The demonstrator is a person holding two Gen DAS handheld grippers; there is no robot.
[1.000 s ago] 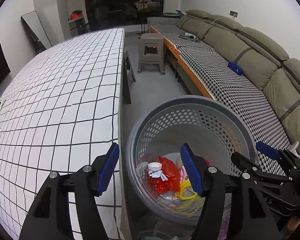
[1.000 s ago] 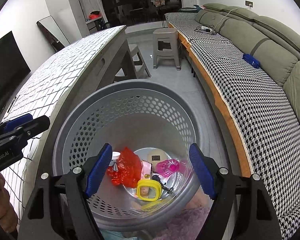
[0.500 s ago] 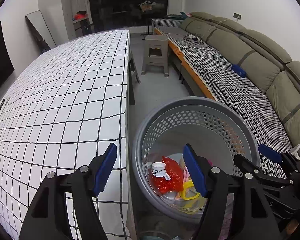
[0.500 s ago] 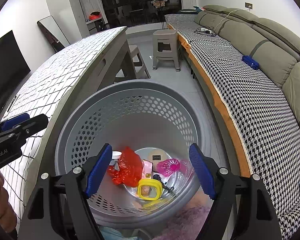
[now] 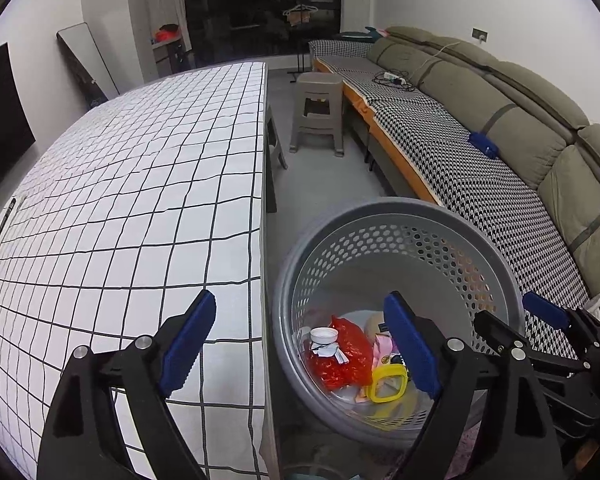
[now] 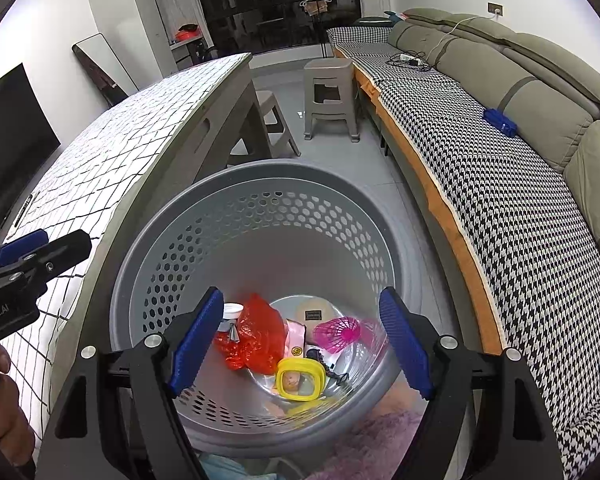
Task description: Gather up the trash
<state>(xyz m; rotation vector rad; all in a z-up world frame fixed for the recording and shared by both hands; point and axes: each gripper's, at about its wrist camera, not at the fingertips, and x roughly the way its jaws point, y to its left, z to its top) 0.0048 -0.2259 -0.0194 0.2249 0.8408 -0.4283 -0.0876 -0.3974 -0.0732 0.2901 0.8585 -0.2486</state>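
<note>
I am holding my left gripper and right gripper spread, empty, above the basket beside the worktop's edge, trash inside; a careless sweep risks tipping it.

Left claw seemingly higher, farther from the basket.
</note>
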